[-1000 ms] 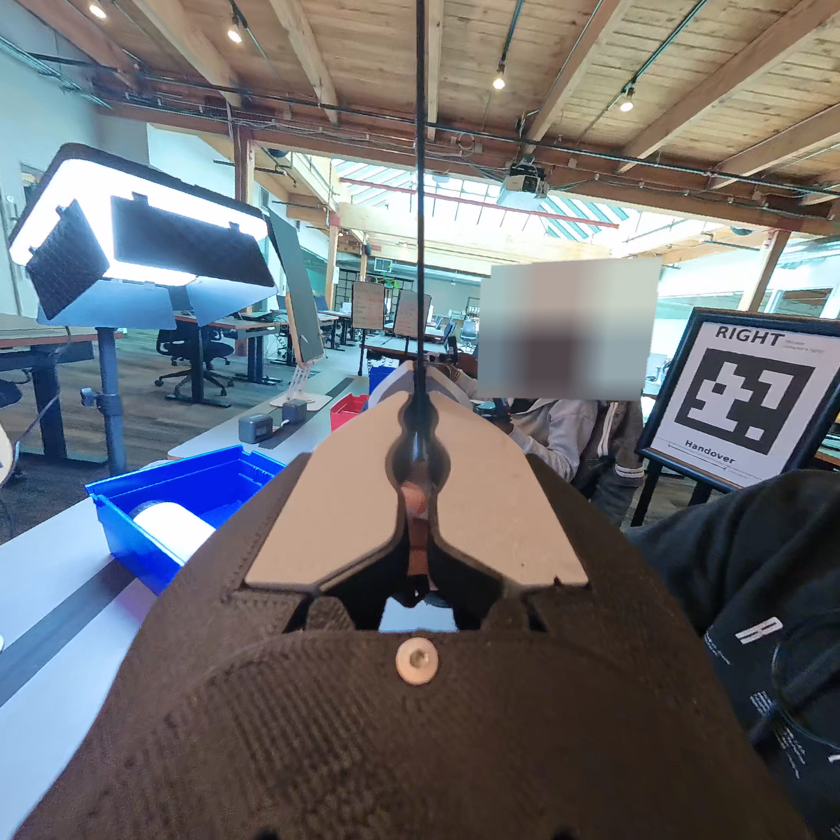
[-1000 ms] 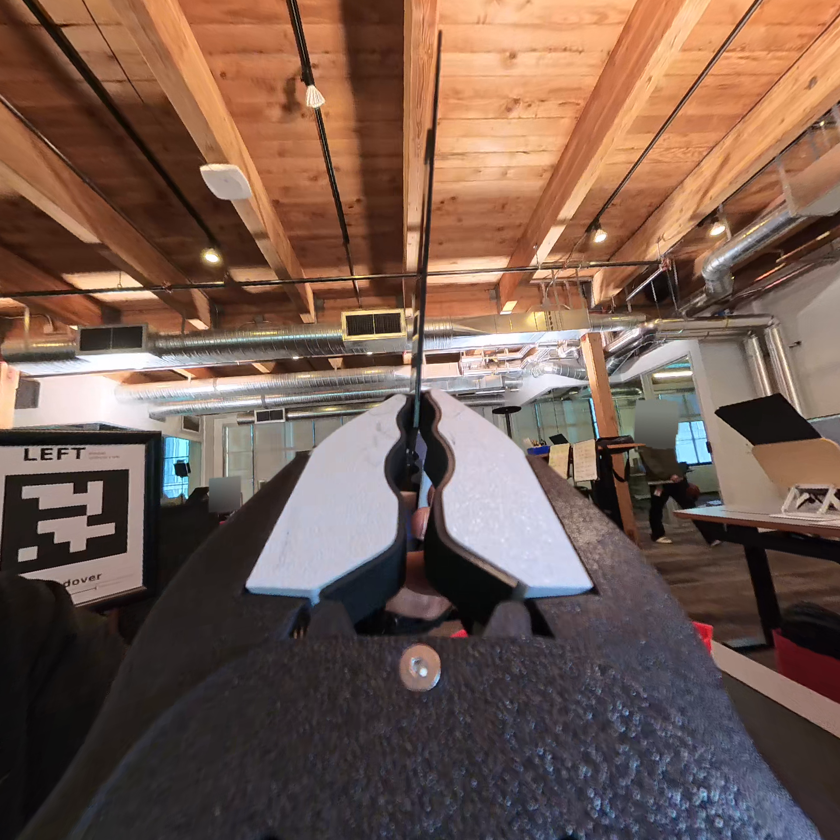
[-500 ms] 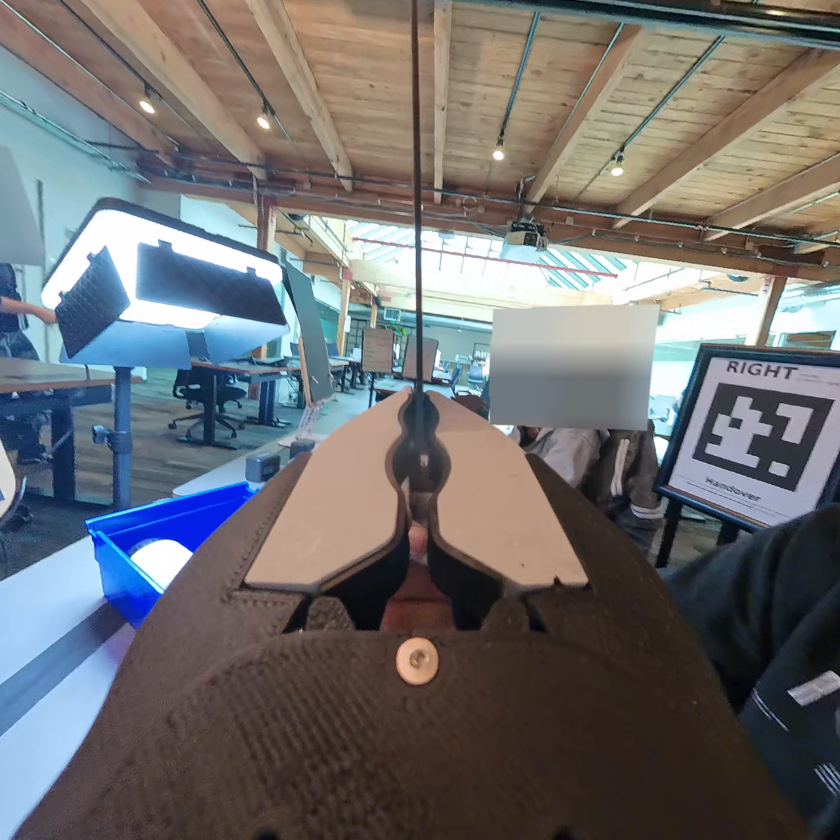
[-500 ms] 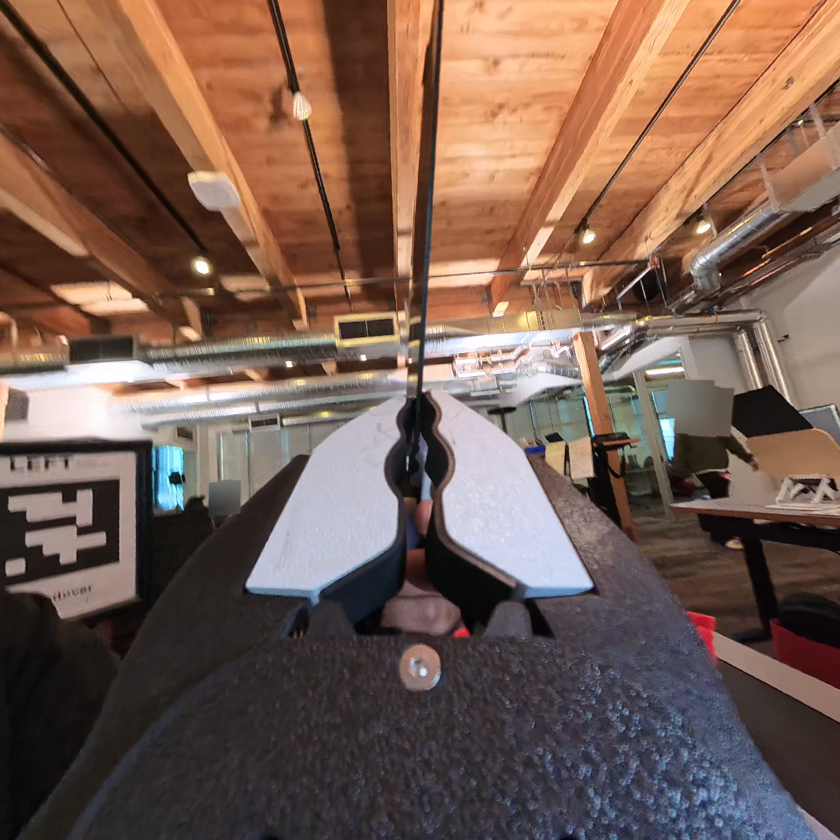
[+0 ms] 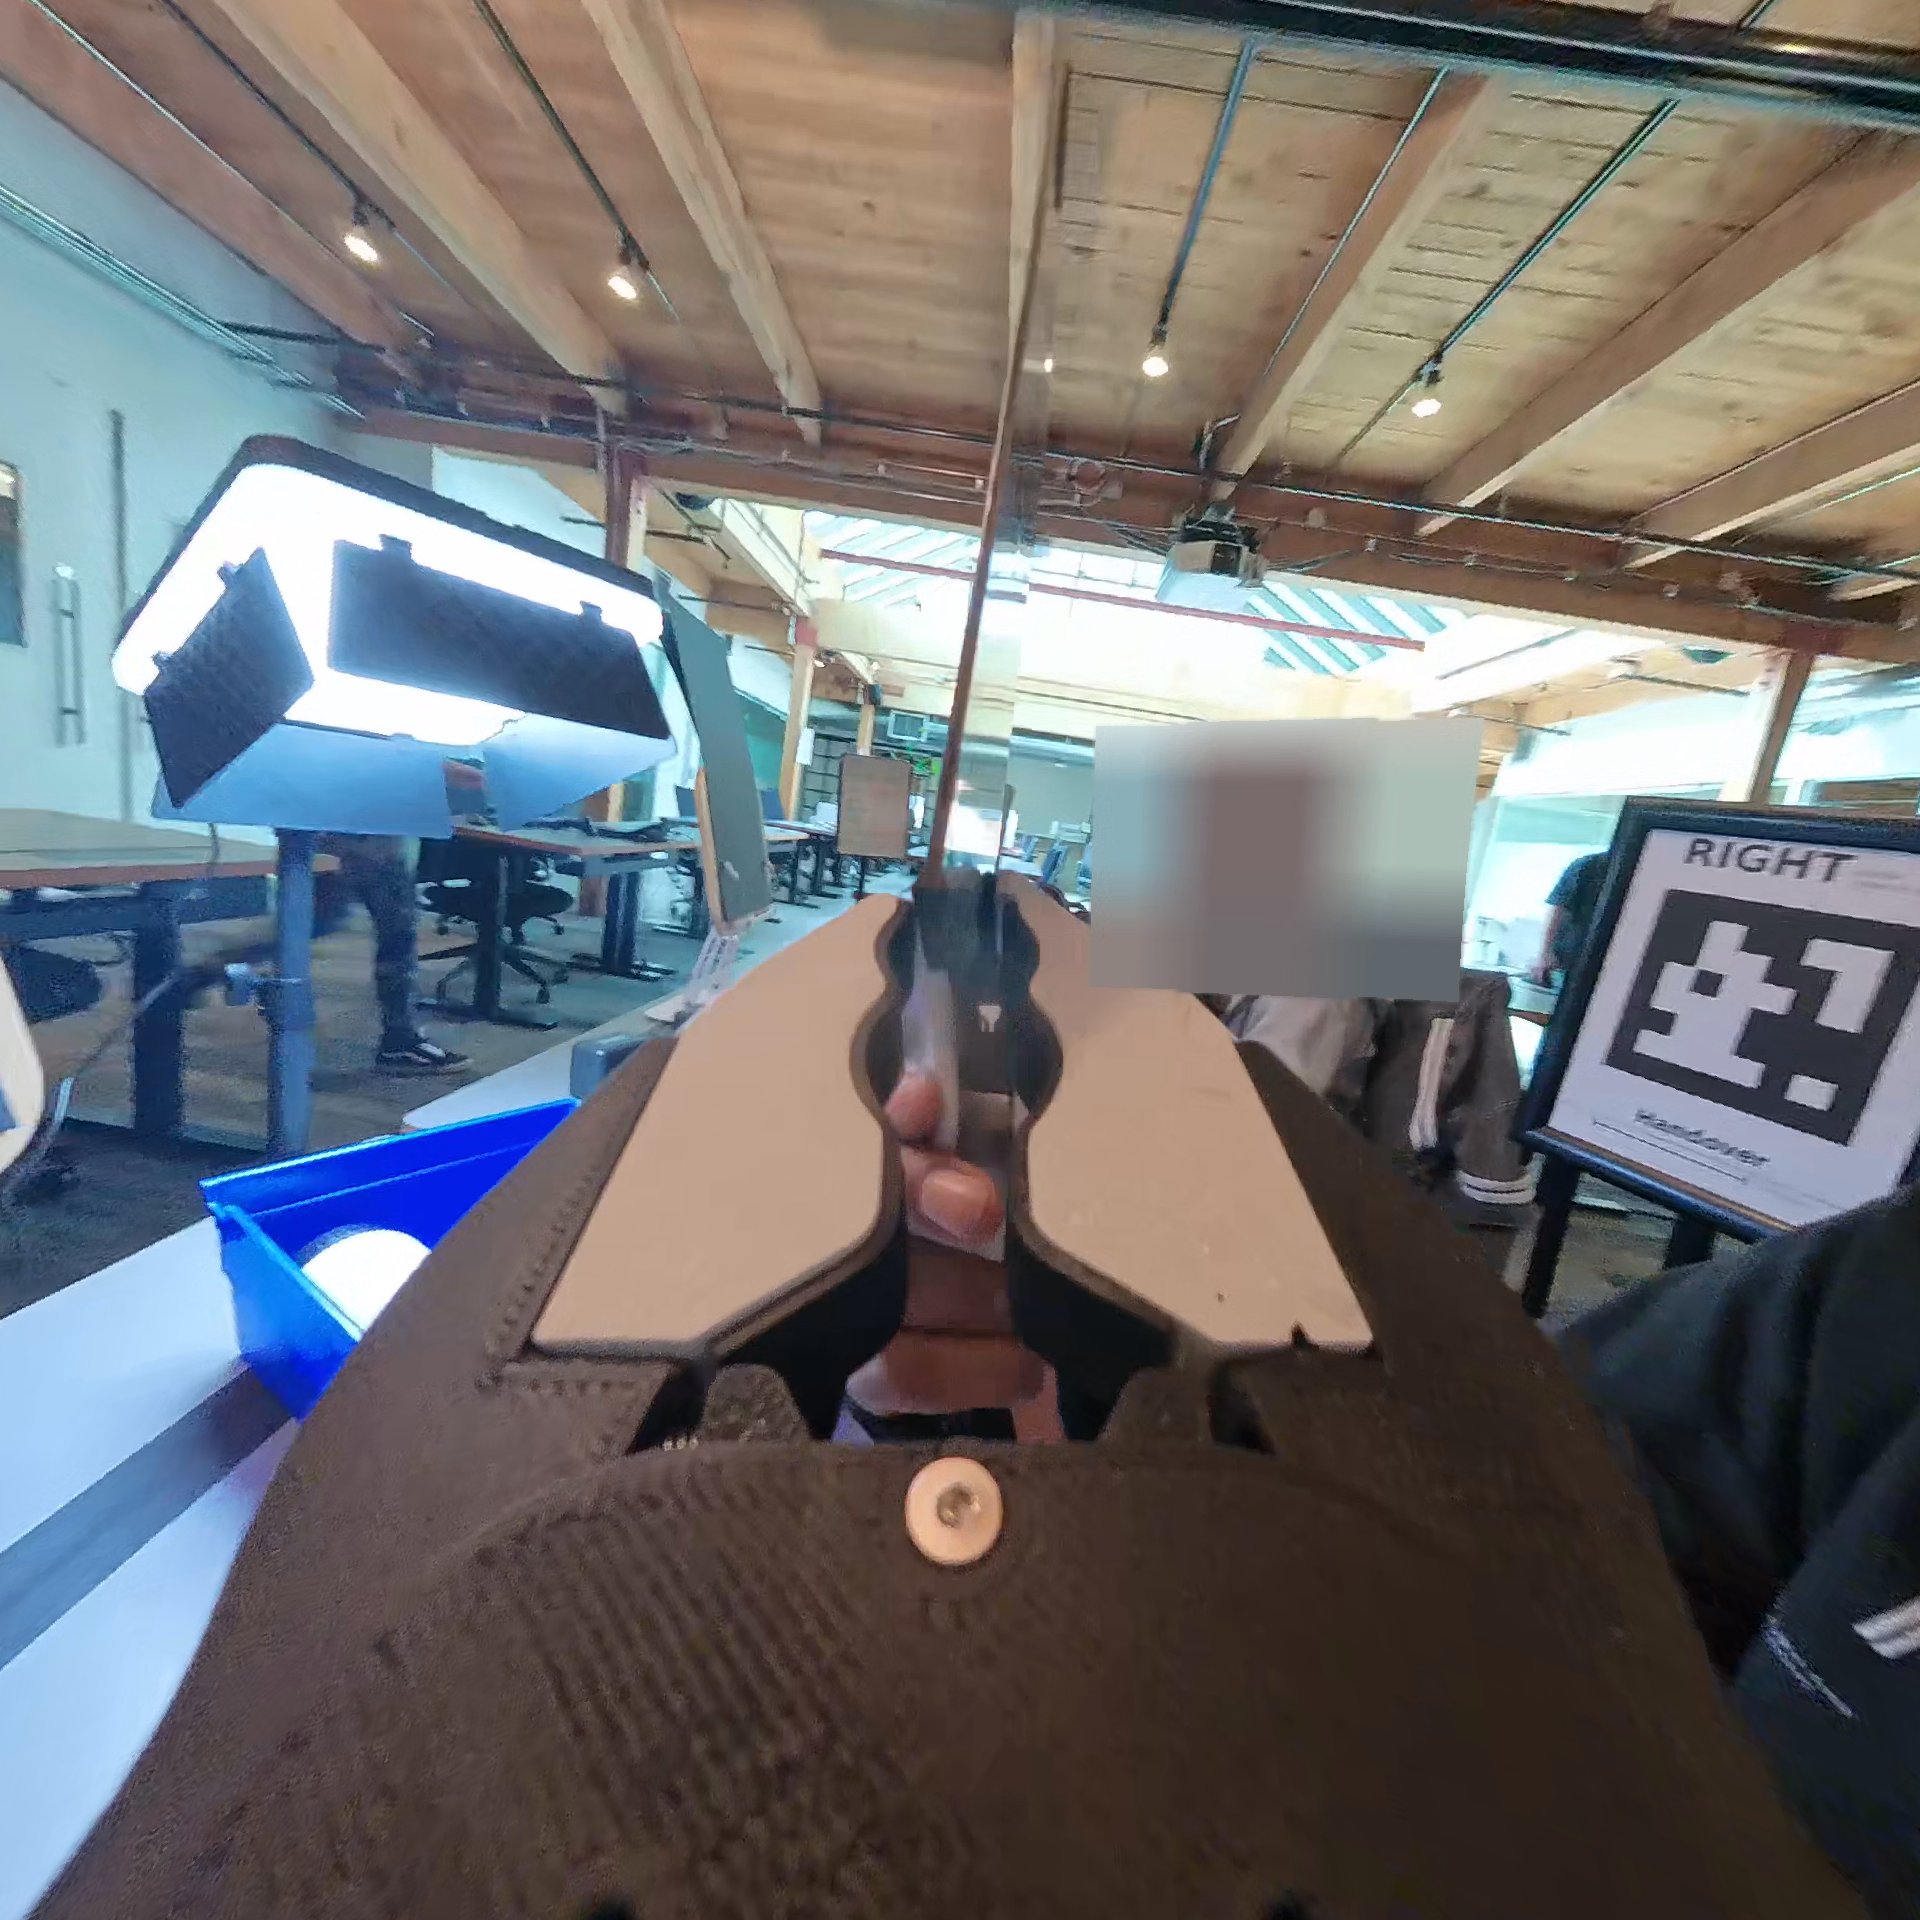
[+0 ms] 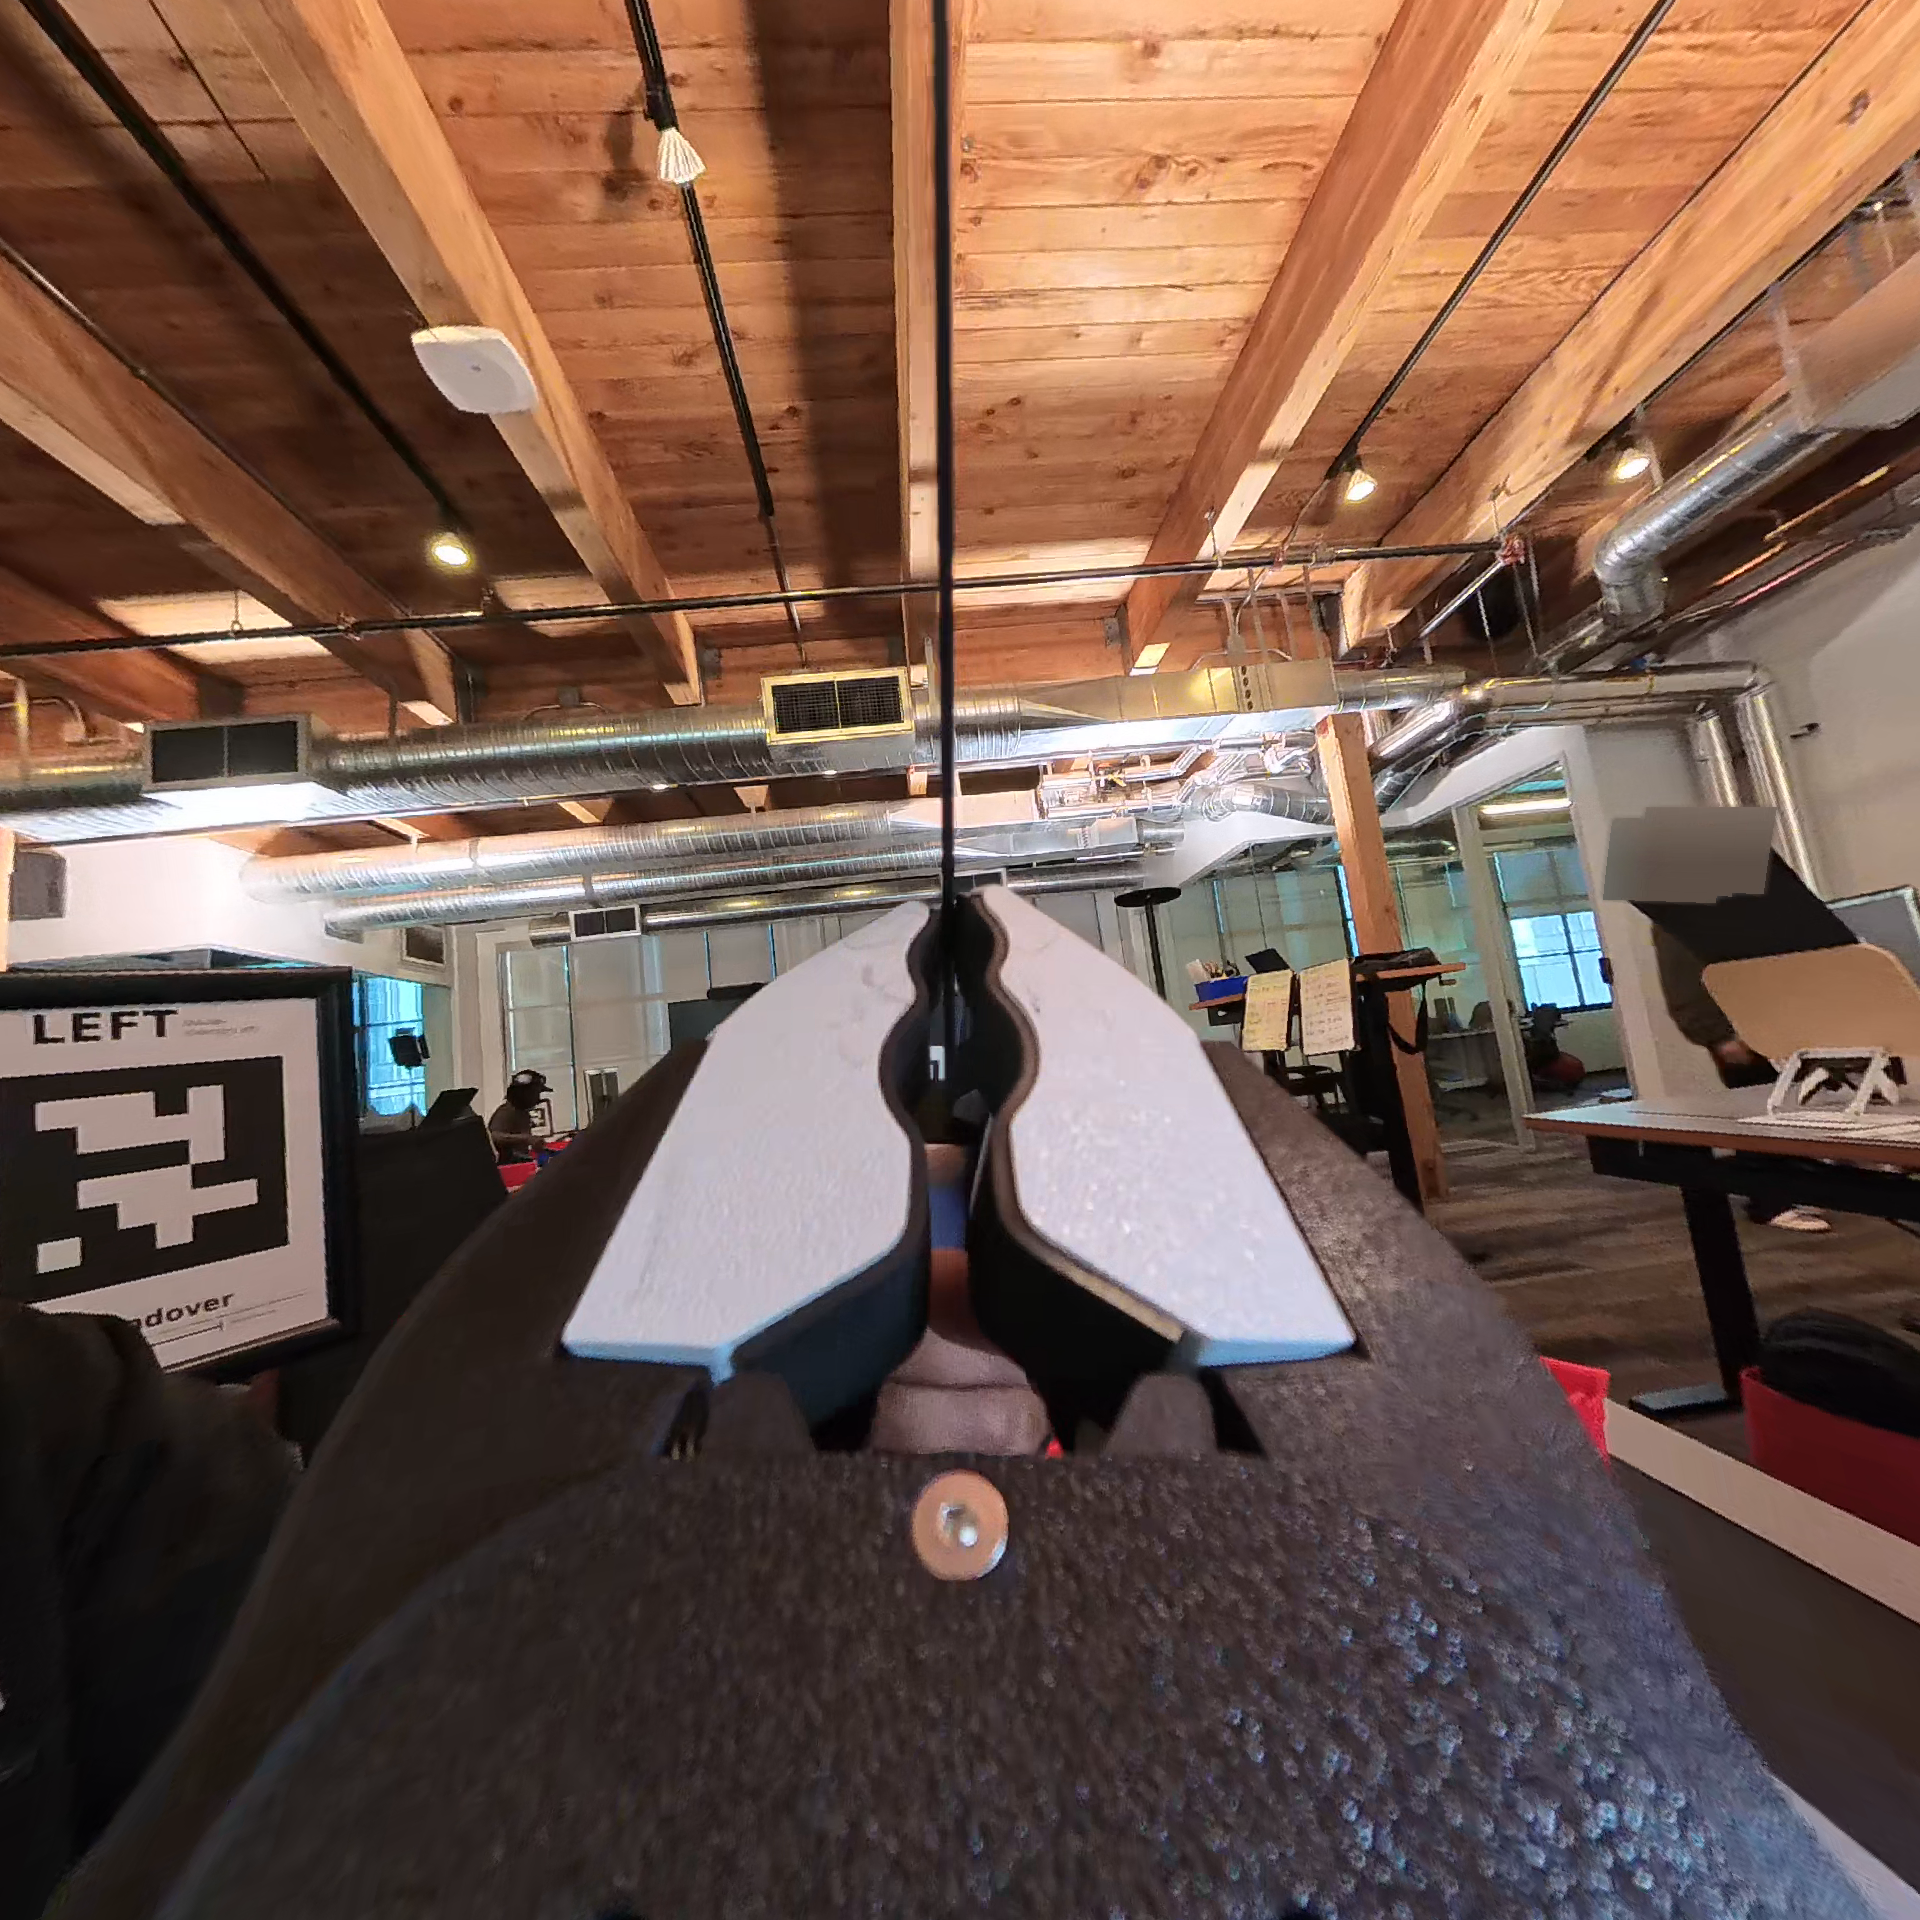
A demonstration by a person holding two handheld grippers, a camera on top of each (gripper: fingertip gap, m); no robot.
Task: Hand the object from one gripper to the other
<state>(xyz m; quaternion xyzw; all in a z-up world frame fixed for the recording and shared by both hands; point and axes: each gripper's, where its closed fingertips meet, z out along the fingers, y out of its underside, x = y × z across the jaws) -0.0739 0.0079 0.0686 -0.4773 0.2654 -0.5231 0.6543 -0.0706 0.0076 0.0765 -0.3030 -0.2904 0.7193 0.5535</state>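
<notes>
The object is a thin dark strip seen edge-on, pointing up toward the ceiling. In the left wrist view the strip (image 5: pixel 987 520) leans slightly left and its lower end sits between the tips of my left gripper (image 5: pixel 961 909), whose jaws stand a little apart and do not clamp it. A person's fingers (image 5: pixel 940 1153) show through the gap below. In the right wrist view the strip (image 6: pixel 943 416) rises straight up out of my right gripper (image 6: pixel 945 909), which is shut on it. Neither view shows the other gripper.
A blue bin (image 5: pixel 301 1236) holding a white roll (image 5: pixel 364 1273) stands on the white table (image 5: pixel 83 1403) at the left. A lit studio lamp (image 5: pixel 384 675) stands behind it. Framed marker signs (image 5: pixel 1756 1018) (image 6: pixel 166 1164) and a dark sleeve (image 5: pixel 1766 1455) are close by. Red bins (image 6: pixel 1829 1444) sit low at the right. Less than 4 cm separates the two grippers' tips.
My left gripper's jaws have parted; they were shut on the strip before. The strip now leans left in the left view. My right gripper stays shut on it.
</notes>
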